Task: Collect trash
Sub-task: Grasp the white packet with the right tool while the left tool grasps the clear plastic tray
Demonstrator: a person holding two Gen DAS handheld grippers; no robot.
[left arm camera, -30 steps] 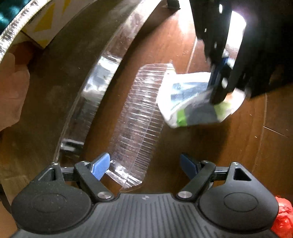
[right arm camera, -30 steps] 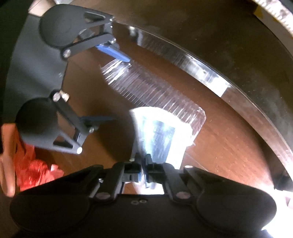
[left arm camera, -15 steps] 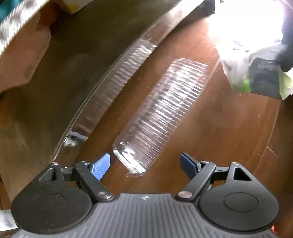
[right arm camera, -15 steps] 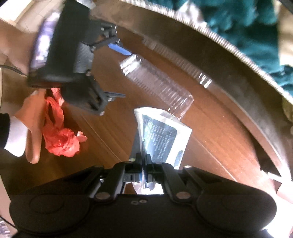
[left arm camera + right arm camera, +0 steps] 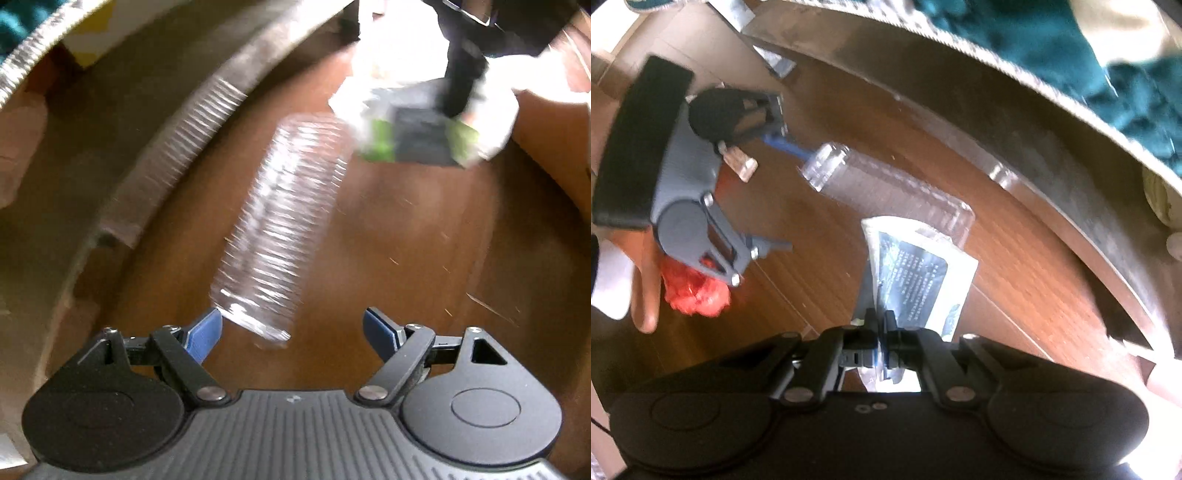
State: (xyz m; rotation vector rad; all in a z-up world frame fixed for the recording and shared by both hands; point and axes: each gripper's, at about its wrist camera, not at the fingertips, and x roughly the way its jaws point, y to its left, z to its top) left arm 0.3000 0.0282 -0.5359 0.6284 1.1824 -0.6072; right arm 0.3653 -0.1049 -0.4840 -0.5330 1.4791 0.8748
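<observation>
A clear ribbed plastic tray (image 5: 284, 229) lies on the brown wood floor; it also shows in the right wrist view (image 5: 886, 188). My left gripper (image 5: 293, 330) is open, just above the tray's near end, its left blue fingertip (image 5: 205, 332) beside the corner. My right gripper (image 5: 882, 334) is shut on a white wrapper with a dark printed label (image 5: 916, 280), held above the floor; the wrapper shows blurred in the left wrist view (image 5: 424, 133). A red crumpled bag (image 5: 694, 291) is in the hand behind the left gripper (image 5: 775, 192).
A long furniture base with a shiny ribbed edge (image 5: 177, 147) curves along the left. Teal fabric (image 5: 1052, 48) lies on top of it. A cardboard box wall (image 5: 554, 155) stands at the right. Bare wood floor (image 5: 406, 266) lies between them.
My right gripper has lifted the wrapper higher and away from the tray. My left gripper has shifted so the tray's near end sits closer to its left fingertip.
</observation>
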